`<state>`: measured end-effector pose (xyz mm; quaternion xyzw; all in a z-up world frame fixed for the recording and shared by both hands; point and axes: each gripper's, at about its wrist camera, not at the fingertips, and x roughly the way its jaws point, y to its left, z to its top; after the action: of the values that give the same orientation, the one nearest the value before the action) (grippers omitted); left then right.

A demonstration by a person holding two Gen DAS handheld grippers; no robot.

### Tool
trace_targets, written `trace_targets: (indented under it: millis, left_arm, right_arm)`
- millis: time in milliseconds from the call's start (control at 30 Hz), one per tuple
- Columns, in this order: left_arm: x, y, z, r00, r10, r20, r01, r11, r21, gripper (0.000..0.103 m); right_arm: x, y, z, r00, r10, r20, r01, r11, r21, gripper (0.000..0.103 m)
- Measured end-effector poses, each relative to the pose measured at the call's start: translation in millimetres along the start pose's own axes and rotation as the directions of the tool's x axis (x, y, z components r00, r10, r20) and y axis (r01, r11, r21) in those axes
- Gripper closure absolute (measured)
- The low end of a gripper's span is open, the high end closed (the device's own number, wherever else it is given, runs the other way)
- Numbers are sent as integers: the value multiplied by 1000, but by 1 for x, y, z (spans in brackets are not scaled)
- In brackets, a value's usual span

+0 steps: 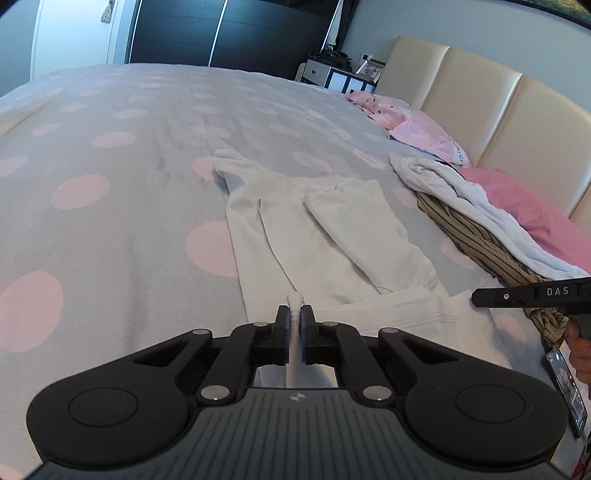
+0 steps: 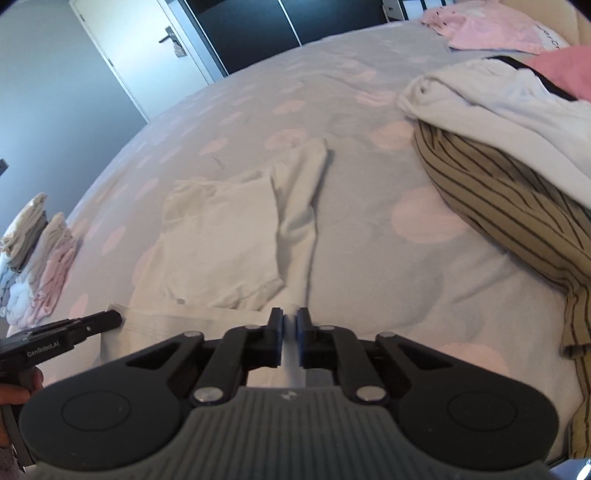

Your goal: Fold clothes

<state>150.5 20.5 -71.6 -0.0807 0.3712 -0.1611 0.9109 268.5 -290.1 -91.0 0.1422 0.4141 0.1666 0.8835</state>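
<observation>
Fabric of the cream garment (image 1: pixel 325 236) is pinched at its near hem by the left gripper (image 1: pixel 294 314) and right gripper (image 2: pixel 290 319), both clamped. Sleeves are already folded inward on the bed (image 1: pixel 110 147); lengthwise folding remains, and an unfolded pile (image 2: pixel 498 155) waits beside folded stacks (image 2: pixel 37 258).

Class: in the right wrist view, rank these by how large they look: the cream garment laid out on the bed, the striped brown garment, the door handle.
1. Cream garment and striped brown garment: alike, unranked.
2. Door handle, smallest, though farthest away.
</observation>
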Motion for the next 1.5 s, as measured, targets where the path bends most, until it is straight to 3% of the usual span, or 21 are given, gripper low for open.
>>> trace_targets:
  millis: [167,400,467,533,567,733,933,1100,1200,1300,1400,1500]
  left_arm:
    - [-5,13,-1,999,36,-7,-36,997,-61,100]
    - [5,18,-1,998,48,-37,-52,993,-104,98]
    - [5,17,-1,997,69,-47,-74,992,-104,89]
    - [6,17,0,994,90,-57,-96,990,-105,69]
    - [4,16,0,994,96,-55,-101,990,-101,67]
    - [-17,5,-1,996,85,-30,-86,996,-11,65]
    - [-50,-37,-16,999,45,-16,-41,979,202,65]
    - [-83,-75,-47,999,-9,-40,25,916,401,65]
    - [-98,-90,-68,996,-36,-79,70,876,476,65]
    - [-109,-100,-86,993,-48,-109,99,837,539,64]
    - [-113,-110,-107,994,-16,-106,80,771,632,60]
    - [-113,-122,-132,995,32,-98,50,674,737,59]
  right_arm:
    - [-7,11,7,997,17,75,-16,1000,-19,97]
    - [20,11,2,997,-79,15,80,996,-39,97]
    - [26,11,0,994,-106,0,106,993,-47,92]
    - [24,10,0,993,-118,-8,118,992,-46,81]
    - [22,10,-1,993,-117,-7,116,992,-48,72]
    - [-1,18,-11,996,-89,15,90,990,-112,72]
    - [-36,47,-35,998,-52,36,60,959,-277,72]
    - [-71,73,-73,1000,28,5,-23,896,-443,69]
    - [-86,82,-98,998,55,-29,-62,847,-528,61]
    - [-98,90,-124,996,59,-62,-84,783,-616,60]
    - [-100,98,-146,998,24,-61,-61,710,-702,58]
    - [-94,108,-166,998,-44,-44,-8,612,-791,58]
